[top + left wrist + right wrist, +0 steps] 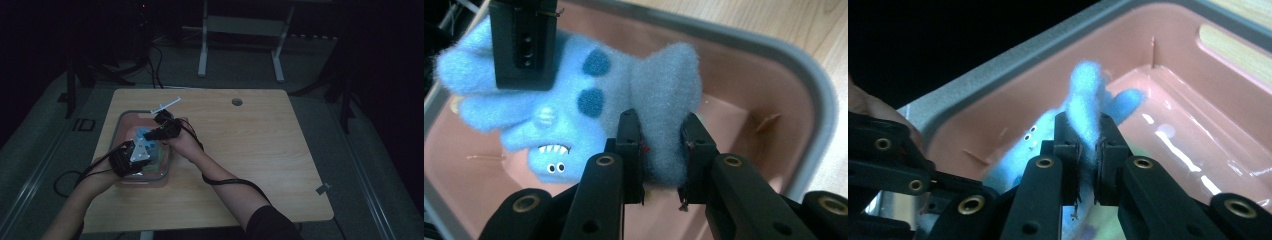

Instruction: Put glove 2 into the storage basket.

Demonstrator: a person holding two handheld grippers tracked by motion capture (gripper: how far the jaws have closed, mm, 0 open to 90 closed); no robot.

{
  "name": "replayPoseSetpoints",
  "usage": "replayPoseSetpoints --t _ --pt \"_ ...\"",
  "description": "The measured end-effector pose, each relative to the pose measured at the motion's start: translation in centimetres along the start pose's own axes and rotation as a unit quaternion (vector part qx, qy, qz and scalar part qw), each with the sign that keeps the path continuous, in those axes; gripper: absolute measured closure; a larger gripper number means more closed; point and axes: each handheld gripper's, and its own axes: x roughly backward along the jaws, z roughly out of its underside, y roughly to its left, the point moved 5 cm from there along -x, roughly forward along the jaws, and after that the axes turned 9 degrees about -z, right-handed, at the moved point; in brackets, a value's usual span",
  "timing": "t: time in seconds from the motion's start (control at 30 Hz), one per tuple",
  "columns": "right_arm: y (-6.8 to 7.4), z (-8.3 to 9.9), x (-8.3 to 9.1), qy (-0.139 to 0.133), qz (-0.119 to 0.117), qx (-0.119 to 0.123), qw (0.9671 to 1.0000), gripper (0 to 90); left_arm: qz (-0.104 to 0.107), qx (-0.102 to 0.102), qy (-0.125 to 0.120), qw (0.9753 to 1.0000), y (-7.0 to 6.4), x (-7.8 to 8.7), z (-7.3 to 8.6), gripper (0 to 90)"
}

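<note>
Two hand-held grippers pinch one blue plush sock (574,105) over the pink tub (784,100): left hand-held gripper (663,142) clamped on its grey part, right hand-held gripper (1089,145) on a blue fold. Pulling apart could likely slip the fuzzy fabric free.

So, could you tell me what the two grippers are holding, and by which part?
Both hold the blue fuzzy sock over the pink tub: the left gripper pinches its grey end, the right gripper a blue fold.
</note>
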Motion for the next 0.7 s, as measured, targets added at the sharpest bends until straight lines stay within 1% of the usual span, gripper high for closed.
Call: replayPoseSetpoints --t 0.03,0.13,0.17,0.2,0.23,0.27,0.3,0.37,0.4,0.47,0.5,0.57,0.6,0.67,0.7 --pt "-0.2 0.1 -0.2 0.004 0.0 -0.002 1.0 83.2 0.0 0.0 0.003 1.0 0.0 -0.3 0.1 76.0" --pt "-0.7 0.5 -0.8 0.013 0.005 -0.006 0.9999 82.7 0.009 0.003 0.009 0.9999 -0.1 -1.0 0.5 75.8" --pt "-0.8 0.6 -1.0 0.016 0.009 -0.006 0.9998 82.4 0.017 0.006 0.011 0.9998 -0.1 -1.3 0.6 75.7" --pt "-0.9 0.7 -1.1 0.021 0.01 -0.007 0.9997 82.1 0.018 0.005 0.011 0.9998 -0.1 -1.5 0.7 75.6" --pt "-1.0 0.8 -1.2 0.023 0.013 -0.006 0.9996 81.3 0.018 0.008 0.011 0.9997 -0.1 -1.6 0.7 75.5" --pt "-1.0 0.8 -1.2 0.025 0.018 -0.003 0.9995 80.1 0.024 0.008 0.011 0.9996 -0.1 -1.7 0.7 75.4" --pt "-1.0 0.9 -1.3 0.03 0.021 -0.002 0.9993 78.1 0.025 0.008 0.012 0.9996 -0.1 -1.9 0.8 75.1" --pt "-1.1 0.9 -1.2 0.033 0.025 0.003 0.9992 69.3 0.034 0.006 0.021 0.9992 -0.2 -2.2 0.9 74.0" --pt "-1.2 1.0 -1.1 0.033 0.03 0.008 0.999 66.5 0.033 0.006 0.024 0.9991 -0.2 -2.4 1.0 73.2" --pt "-1.3 1.0 -0.7 0.029 0.035 0.012 0.9989 60.8 0.039 0.014 0.03 0.9987 -0.1 -2.6 1.1 70.7" --pt "-1.3 1.0 -0.4 0.03 0.036 0.017 0.9987 58.0 0.04 0.018 0.029 0.9986 -0.1 -2.6 1.1 68.9" --pt "-1.3 1.1 0.0 0.03 0.037 0.024 0.9986 53.5 0.035 0.022 0.031 0.9987 0.1 -2.6 1.0 63.0" --pt "-1.3 1.1 0.2 0.028 0.035 0.023 0.9987 51.2 0.031 0.023 0.03 0.9988 0.2 -2.6 0.9 58.3" --pt "-1.2 1.1 0.7 0.024 0.033 0.025 0.9989 48.8 0.023 0.032 0.029 0.9988 0.3 -2.3 0.7 47.6" --pt "-1.1 1.0 1.0 0.02 0.03 0.028 0.999 46.3 0.023 0.038 0.023 0.9988 0.5 -2.1 0.5 44.3"
